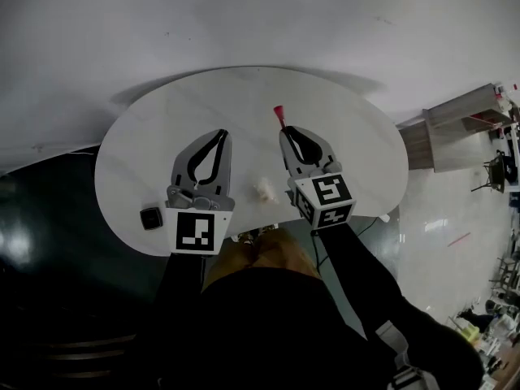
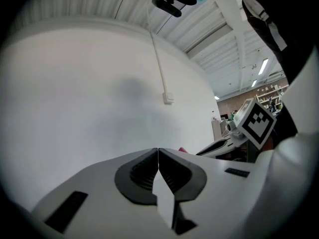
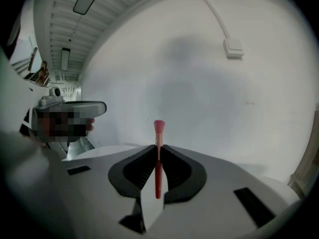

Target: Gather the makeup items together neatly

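A red makeup brush [image 3: 159,156] with a pink tip is clamped between the pads of my right gripper [image 3: 158,148]. In the head view the brush [image 1: 279,115] sticks out past the right gripper [image 1: 288,132] over the middle of the round white table [image 1: 162,120]. My left gripper [image 1: 221,134] hovers beside it with its jaws closed and nothing between them; the left gripper view shows its pads [image 2: 158,153] meeting. A small black compact [image 1: 151,218] lies by the table's near left edge. A pale, crumpled item [image 1: 264,189] sits between the two grippers.
The table's near edge runs just under both marker cubes. Dark floor lies to the left. Wooden shelving [image 1: 459,124] stands at the right. A white wall with a cable and box [image 3: 233,46] fills the gripper views.
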Available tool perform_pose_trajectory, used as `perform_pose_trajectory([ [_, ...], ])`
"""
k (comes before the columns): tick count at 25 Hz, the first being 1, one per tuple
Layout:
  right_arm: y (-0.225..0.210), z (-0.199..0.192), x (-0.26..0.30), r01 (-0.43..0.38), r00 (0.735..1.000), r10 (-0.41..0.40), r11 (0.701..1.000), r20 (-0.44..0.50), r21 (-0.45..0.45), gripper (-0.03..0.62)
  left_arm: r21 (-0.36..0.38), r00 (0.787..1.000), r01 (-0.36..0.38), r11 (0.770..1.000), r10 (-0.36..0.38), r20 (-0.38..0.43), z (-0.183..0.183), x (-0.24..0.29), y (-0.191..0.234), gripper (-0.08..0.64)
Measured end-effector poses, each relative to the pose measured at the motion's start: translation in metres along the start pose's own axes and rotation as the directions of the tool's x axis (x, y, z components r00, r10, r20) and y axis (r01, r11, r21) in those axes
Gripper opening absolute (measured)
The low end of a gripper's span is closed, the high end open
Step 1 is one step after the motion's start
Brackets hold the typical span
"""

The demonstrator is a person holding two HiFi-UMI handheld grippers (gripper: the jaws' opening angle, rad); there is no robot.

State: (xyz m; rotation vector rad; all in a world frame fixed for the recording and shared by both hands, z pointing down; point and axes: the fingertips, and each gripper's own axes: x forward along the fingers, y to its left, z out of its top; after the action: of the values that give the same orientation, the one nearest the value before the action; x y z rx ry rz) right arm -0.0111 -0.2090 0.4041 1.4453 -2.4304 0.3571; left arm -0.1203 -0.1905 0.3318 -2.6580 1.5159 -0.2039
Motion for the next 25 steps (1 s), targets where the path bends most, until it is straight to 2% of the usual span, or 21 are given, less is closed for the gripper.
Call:
perform_pose_trajectory([
  [7,-0.017,0.012,-0.06,0.075,0.993,-0.081,0.995,0.083,0.073,0.064,0.023,1.0,-0.016,1.0,0.016,-0.008,0.011,0.001,-0.023,0.017],
  [11,-0.02,0.01,-0.072,0.058,0.993,-0.067,0.994,0.097,0.092,0.064,0.025,0.999,-0.038,0.999,0.037,0.02,0.022,0.003,-0.038,0.017],
  [15,-0.023,0.002,-0.081,0.042,0.994,-0.052,0.993,0.092,0.106,0.064,0.047,0.999,-0.026,0.999,0.025,0.02,0.025,0.003,-0.058,0.017],
  [20,-0.028,-0.026,-0.079,0.052,0.998,-0.057,0.99,0.033,0.132,0.064,0.038,0.999,-0.04,0.998,0.04,0.005,0.021,0.0,-0.065,0.017],
  [25,-0.025,-0.08,-0.067,0.074,0.994,-0.06,0.984,-0.09,0.164,0.064,0.05,0.999,-0.046,0.998,0.047,-0.02,0.009,-0.006,-0.063,0.017],
])
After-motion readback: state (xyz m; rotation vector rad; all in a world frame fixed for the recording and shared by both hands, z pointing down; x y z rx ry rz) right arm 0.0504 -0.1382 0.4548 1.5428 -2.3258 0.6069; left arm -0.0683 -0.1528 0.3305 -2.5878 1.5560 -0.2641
